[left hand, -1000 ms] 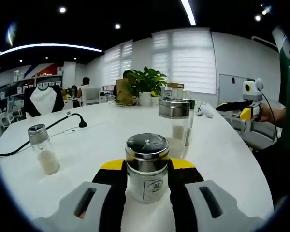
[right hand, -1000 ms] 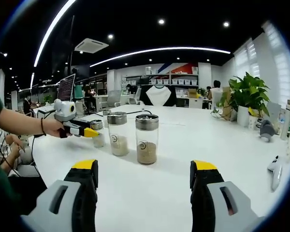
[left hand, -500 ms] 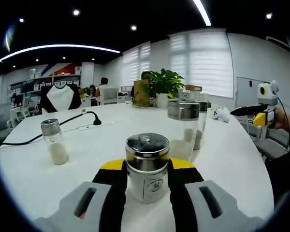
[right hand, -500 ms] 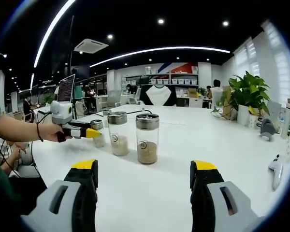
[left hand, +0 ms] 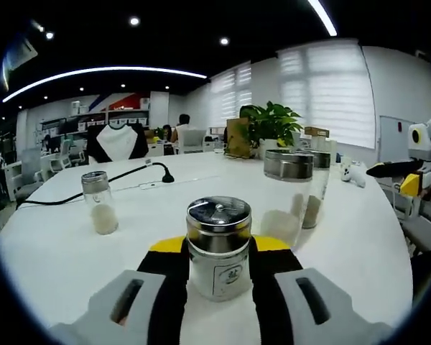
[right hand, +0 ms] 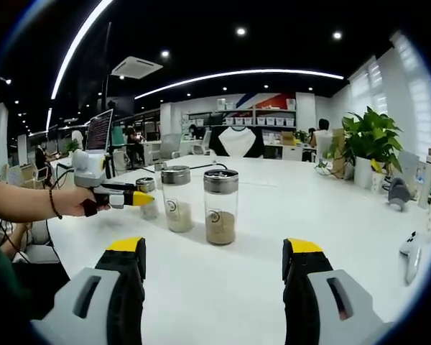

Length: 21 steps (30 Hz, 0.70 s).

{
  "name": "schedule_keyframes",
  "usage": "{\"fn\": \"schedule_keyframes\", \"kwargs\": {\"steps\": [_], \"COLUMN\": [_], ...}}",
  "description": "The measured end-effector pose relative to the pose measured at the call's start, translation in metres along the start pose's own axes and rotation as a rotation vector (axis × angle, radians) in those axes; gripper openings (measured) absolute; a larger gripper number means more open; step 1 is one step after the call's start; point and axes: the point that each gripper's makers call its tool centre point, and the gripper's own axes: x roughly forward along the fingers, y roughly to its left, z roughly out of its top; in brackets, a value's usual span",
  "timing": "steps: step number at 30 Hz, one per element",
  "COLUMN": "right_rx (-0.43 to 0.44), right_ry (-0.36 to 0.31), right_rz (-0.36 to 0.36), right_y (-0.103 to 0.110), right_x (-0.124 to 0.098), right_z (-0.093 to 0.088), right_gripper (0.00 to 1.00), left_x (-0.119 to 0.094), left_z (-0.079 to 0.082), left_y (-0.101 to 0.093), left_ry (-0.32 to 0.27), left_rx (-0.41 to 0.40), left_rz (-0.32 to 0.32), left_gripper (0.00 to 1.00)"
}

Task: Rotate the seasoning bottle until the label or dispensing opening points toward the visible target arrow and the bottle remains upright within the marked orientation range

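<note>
We see a white surface (left hand: 359, 237) with a black cable (left hand: 93, 188), a potted plant (left hand: 271, 128) at its far edge, window blinds (left hand: 323, 93) behind, and shelving (right hand: 255, 115) across the office.

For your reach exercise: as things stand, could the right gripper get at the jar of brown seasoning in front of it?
Probably yes. The right gripper is open and empty, and the brown-seasoning jar stands straight ahead with bare table between; the neighbouring jar stands clear to one side.
</note>
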Motion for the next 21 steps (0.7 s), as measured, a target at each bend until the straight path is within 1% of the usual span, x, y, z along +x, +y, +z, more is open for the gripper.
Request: {"fn": "schedule_keyframes", "kwargs": {"steps": [4, 6, 7, 9, 14, 18, 21], "right_rx": [0.022, 0.015, -0.002, -0.004, 0.024, 0.015, 0.016], "right_ry": [0.005, 0.018, 0.028, 0.025, 0.013, 0.012, 0.008], "right_rz": [-0.004, -0.009, -0.016, -0.020, -0.023, -0.018, -0.014], "right_y": [-0.0036, -0.0053, -0.0073, -0.0084, -0.0097, -0.0076, -0.0061], "right_x": [-0.0006, -0.0018, -0.0028, -0.0036, -0.0048, -0.0042, -0.0044], "right_z": [-0.0060, -0.0087, -0.0100, -0.0096, -0.0071, -0.0054, -0.0016], "right_gripper": [0.79, 0.79, 0.79, 0.79, 0.79, 0.79, 0.79], "left_x": [-0.0004, -0.0005, -0.0007, -0.0007, -0.0007, -0.0006, -0.0003], "left_z": [-0.0012, -0.0013, -0.0015, -0.0019, -0.0020, -0.0022, -0.0021], "left_y": [-0.0005, 0.0003, 0.0003, 0.0003, -0.0002, -0.0005, -0.0008], "left_ry": [-0.009, -0.009, -0.009, -0.010, -0.011, -0.012, -0.009], "left_rx": [0.004, 0.003, 0.003, 0.005, 0.006, 0.011, 0.016], "left_rz": [0.030, 0.034, 0.037, 0.043, 0.048, 0.058, 0.050], "left_gripper": [0.34, 0.34, 0.34, 0.34, 0.34, 0.34, 0.34]}}
